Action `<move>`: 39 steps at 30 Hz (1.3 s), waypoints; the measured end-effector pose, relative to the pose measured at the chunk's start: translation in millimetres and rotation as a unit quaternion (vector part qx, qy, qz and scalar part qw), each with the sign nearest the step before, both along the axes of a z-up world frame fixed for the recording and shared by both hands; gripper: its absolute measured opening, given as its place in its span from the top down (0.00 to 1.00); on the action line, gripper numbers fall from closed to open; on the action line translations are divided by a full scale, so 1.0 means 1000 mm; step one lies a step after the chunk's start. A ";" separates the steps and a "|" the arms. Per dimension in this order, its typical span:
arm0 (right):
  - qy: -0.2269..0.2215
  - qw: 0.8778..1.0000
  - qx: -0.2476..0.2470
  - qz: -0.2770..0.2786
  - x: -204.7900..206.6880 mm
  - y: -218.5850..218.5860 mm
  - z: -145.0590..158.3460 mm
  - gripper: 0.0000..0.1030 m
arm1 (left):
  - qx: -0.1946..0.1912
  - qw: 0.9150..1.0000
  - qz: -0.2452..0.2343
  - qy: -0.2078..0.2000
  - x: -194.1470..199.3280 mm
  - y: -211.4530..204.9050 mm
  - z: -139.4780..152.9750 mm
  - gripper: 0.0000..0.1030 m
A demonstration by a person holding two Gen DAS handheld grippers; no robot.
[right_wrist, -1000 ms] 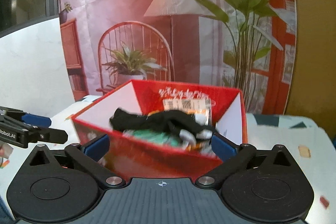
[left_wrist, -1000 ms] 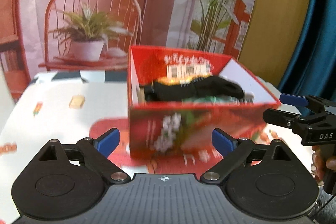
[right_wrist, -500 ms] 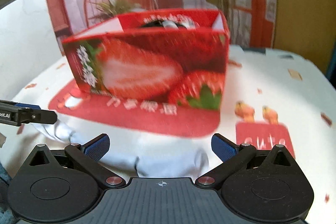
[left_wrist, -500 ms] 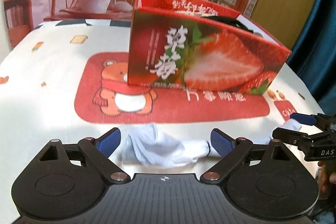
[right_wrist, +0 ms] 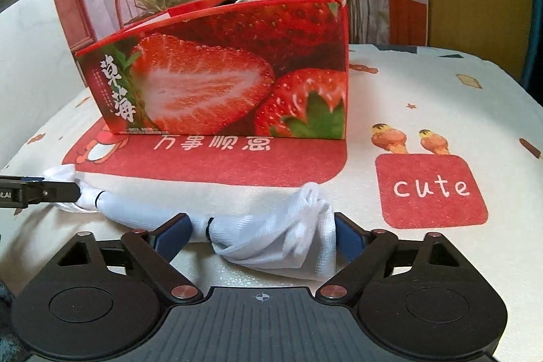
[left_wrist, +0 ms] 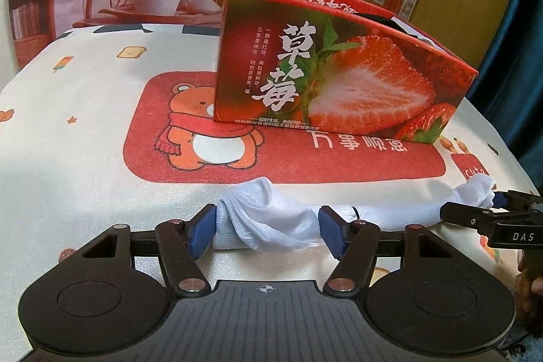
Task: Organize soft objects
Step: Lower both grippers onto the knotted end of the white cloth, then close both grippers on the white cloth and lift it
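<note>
Ahead of both your grippers the printed tablecloth (left_wrist: 85, 131) covers the table, and on it, beyond your fingertips, stands the red strawberry box (left_wrist: 339, 70), open at the top with something dark just showing over its rim. Nearer to you, the white sock (left_wrist: 271, 219) lies stretched across the cloth in front of the box, one end at each gripper.

Your left gripper (left_wrist: 268, 231) has the sock's bunched end between its blue pads; the jaws are closing, and the pads (left_wrist: 203, 229) sit right at the fabric's edges. Whether they already press it, you cannot tell.

Your right gripper (right_wrist: 261, 234) straddles the other end likewise, jaws closing, wider apart, fabric between them and brushing the right-hand pad.
</note>
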State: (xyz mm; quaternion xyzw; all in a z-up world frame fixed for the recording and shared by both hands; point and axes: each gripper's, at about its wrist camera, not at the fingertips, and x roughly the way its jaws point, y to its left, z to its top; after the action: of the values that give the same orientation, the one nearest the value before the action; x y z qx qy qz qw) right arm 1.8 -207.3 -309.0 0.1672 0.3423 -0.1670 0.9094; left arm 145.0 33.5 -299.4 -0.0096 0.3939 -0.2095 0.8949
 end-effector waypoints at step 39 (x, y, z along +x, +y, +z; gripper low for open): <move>-0.032 0.999 0.016 0.033 0.000 0.007 0.015 0.82 | -0.019 1.000 0.001 -0.024 -0.008 0.006 0.007 0.82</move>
State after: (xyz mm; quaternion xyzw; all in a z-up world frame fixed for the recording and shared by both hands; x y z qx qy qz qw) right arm 2.0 -200.8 -294.1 0.1753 0.3214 -0.1263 0.9220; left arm 136.6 39.1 -292.6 -0.0222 0.3685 -0.2160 0.9039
